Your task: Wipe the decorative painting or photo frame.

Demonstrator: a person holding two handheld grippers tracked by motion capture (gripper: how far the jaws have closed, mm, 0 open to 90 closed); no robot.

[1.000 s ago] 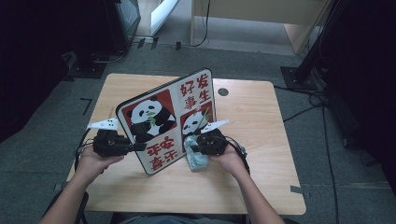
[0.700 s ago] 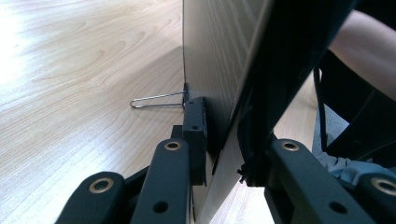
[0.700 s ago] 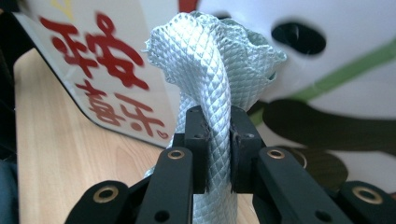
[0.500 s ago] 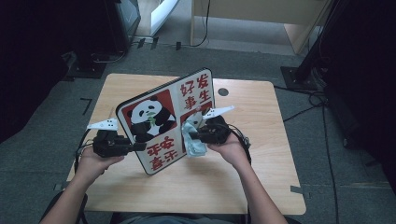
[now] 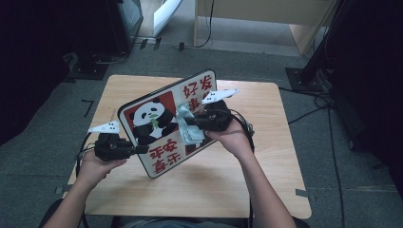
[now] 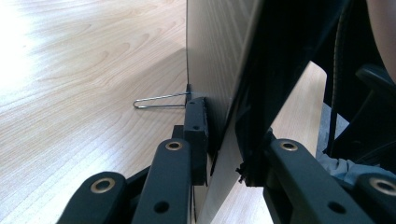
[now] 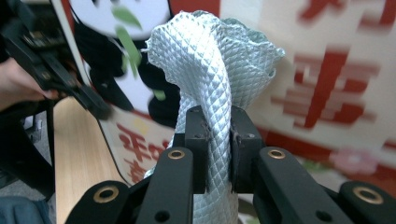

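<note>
Clamping panda board (image 5: 157, 128) edge, left hand-held gripper (image 5: 135, 149), right hand-held gripper (image 5: 192, 124) pinching cloth (image 5: 187, 126) before it

Each hand-held gripper is matte black: the left gripper (image 5: 142, 149) and the right gripper (image 5: 187, 122) both carry a pale grey three-cornered plate (image 5: 105, 127) on top and a thin black cable (image 5: 81, 154) looping back from the rear toward the person's wrist. Seen close, the jaws are flat black bars with brass-ringed pivot holes (image 7: 176, 154) and smaller plain screw holes, ending in blocky black pads (image 7: 198, 140). The forearms behind are bare, without sleeves.
</note>
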